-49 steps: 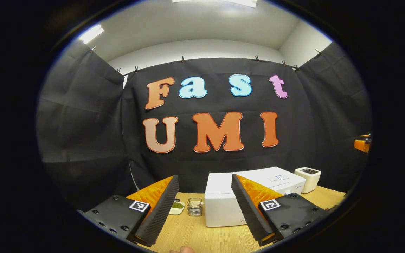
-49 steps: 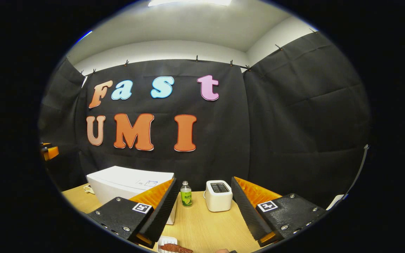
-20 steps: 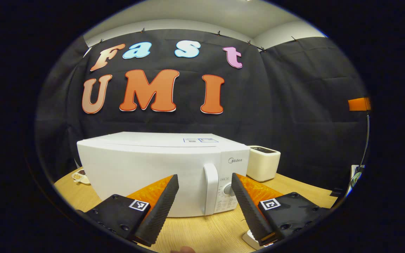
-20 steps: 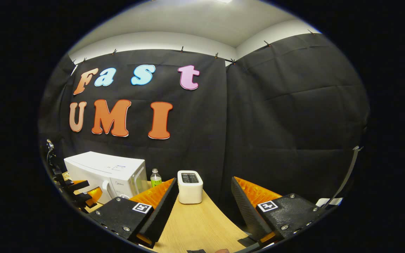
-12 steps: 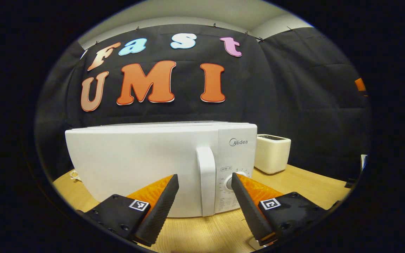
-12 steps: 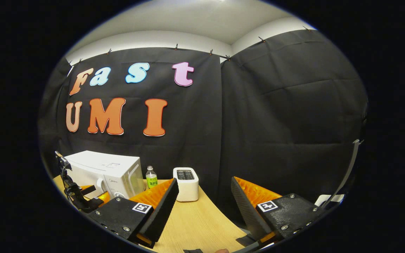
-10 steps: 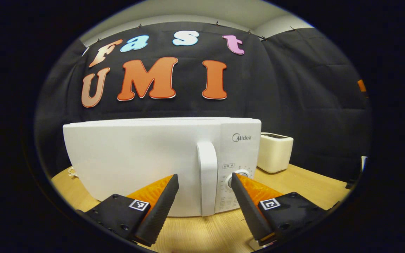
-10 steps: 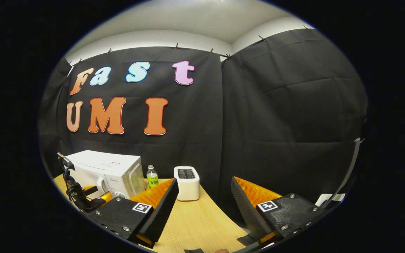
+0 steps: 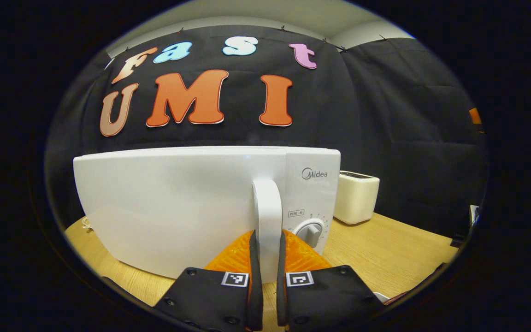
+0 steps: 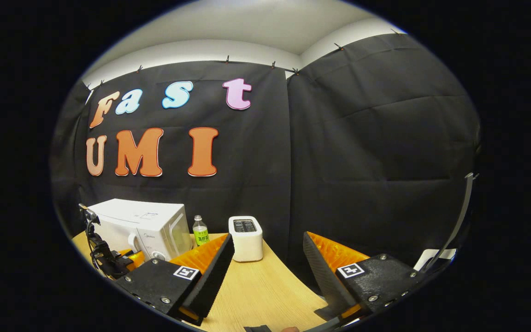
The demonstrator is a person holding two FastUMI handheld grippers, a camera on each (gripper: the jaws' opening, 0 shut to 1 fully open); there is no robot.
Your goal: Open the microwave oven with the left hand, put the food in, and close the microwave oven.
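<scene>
A white microwave oven stands on the wooden table with its door closed. In the left gripper view, my left gripper is shut on the door's upright white handle, one finger pressing on each side of its lower part. A round dial sits just right of the handle. The right gripper view shows the microwave oven at the far left, with the left gripper at its front. My right gripper stands open above the table with nothing between its fingers.
A white toaster stands right of the oven, and the right gripper view shows the toaster beside a small green-labelled bottle. The wooden table runs to an edge at the right, with black cloth walls behind.
My left gripper moved forward onto the oven's handle and went from open to shut on it. The right gripper stayed open and barely shifted.
</scene>
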